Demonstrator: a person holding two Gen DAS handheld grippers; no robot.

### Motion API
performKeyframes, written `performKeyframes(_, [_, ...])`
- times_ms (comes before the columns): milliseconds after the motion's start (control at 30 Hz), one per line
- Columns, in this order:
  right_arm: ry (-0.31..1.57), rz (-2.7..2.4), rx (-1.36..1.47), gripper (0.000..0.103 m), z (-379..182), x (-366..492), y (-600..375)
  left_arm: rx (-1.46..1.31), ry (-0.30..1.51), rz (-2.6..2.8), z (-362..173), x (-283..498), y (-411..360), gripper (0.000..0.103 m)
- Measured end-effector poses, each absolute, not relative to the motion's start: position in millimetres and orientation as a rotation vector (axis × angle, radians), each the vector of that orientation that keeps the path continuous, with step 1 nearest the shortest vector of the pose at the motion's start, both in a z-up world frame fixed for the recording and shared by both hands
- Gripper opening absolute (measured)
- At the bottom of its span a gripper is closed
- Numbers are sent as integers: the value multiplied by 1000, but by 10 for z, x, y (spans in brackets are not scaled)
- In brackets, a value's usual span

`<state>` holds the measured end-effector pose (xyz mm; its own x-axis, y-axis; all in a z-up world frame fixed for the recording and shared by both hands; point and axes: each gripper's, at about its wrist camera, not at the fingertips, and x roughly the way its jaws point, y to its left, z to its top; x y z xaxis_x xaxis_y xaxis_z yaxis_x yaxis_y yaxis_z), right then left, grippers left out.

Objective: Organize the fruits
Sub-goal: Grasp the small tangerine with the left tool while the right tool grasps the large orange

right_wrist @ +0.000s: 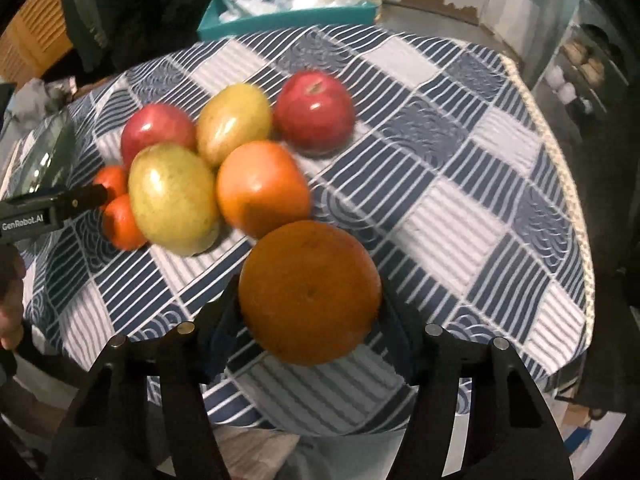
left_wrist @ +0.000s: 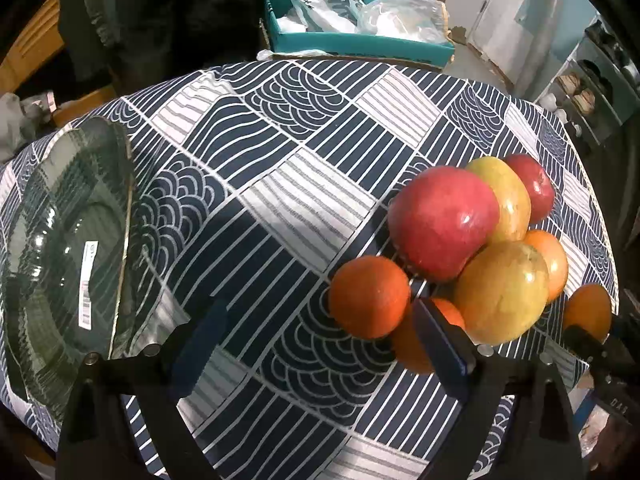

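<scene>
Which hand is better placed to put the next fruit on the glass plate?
Right. The right gripper already grips an orange; the left gripper is open, holding nothing, though nearer the plate.

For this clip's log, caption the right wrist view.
Right gripper holds an orange above the tablecloth, near clustered fruit.

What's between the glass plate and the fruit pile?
Only bare tablecloth between plate and fruit pile, per the left wrist view.
</scene>
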<state>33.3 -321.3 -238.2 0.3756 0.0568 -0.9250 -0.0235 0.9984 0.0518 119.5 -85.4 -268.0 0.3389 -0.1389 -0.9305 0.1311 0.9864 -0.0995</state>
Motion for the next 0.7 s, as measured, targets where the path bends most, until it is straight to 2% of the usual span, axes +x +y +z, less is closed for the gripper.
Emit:
performKeyframes(400, [1131, -24, 70, 64, -2364, 535, -3529, -75, 1224, -232, -2794, 1280, -910, 76])
performKeyframes(567, [1131, -26, 82, 64, -2383, 565, -3563, -101, 1227, -303, -2781, 1271, -973, 45])
performKeyframes(700, [1123, -24, 75, 64, -2373, 581, -3556, -41, 1203, -293, -2744, 1241, -1049, 44])
